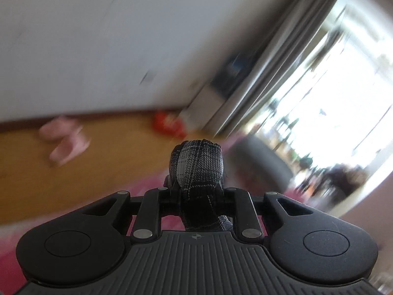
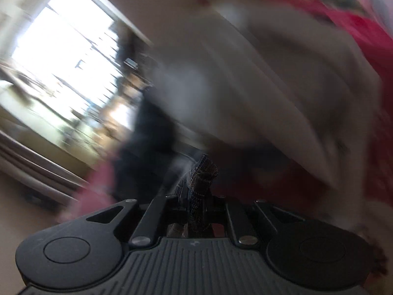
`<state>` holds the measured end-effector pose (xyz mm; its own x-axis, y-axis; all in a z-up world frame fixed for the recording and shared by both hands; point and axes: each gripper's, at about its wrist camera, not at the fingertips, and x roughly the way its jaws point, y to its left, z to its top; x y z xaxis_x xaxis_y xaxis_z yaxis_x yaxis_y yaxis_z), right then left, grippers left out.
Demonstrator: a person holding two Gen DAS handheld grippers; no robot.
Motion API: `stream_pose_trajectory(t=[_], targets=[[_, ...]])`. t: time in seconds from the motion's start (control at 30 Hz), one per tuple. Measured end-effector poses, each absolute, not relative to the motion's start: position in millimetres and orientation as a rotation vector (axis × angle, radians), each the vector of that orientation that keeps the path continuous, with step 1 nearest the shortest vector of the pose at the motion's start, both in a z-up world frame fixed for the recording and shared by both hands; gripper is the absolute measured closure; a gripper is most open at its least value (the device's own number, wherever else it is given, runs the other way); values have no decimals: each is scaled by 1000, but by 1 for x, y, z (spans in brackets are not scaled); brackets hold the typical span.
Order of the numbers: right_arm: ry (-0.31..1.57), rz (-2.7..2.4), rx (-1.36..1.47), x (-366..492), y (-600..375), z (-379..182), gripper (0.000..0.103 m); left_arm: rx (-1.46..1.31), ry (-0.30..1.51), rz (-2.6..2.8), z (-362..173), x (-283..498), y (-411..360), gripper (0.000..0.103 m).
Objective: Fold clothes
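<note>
The cloth (image 1: 196, 169), a dark plaid weave, is bunched up and pinched in the left tongs (image 1: 196, 191), its wad rising just past the fingertips and a tail of it dropping back toward the camera. A second bunch of what looks like the same cloth (image 2: 202, 179) is pinched in the right tongs (image 2: 200, 196), which are pressed nearly together on it. So each pair of tongs holds its own part of the cloth, and neither hand is nearer than the other. The span between the two grips is out of view, so its long axis cannot be told; it most likely runs from one hand to the other. The next move probably depends on drawing that span taut or bringing the two held ends together. Beyond the cloth in the left view, all blurred, lie a pink surface (image 1: 147, 186), then a wooden floor (image 1: 110, 147) with pink slippers (image 1: 65, 142) and a red object (image 1: 167, 123), with a curtain (image 1: 282, 56) further off. Beyond the cloth in the right view are a grey mass (image 2: 270, 86) and a bright window (image 2: 61, 56).
</note>
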<state>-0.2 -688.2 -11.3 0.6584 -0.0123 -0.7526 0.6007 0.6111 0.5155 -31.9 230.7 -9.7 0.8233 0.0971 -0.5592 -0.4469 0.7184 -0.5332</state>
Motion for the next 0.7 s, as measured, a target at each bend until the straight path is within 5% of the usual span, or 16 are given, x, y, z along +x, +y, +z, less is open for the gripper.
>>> stream_pose_trajectory(t=[0.1,0.2,0.37,0.43,0.7], targets=[[921,-485,871,-13,-686,-72,93,-739,621,375,-64,-51,246,84],[951,-485,772,-14,-674,-74,92,-730,648,373,-81,-65,264,83],[1031,-539,553,-11,-673,-38,68,-630,681,284,-78,-83,260,77],[1008,-564,462,-14,-665,-16,62,-608,720,253,-79,-86,259,67],[842,-303,208,-1,-543,57,62,-545,640,390,-45,-125,304,60]])
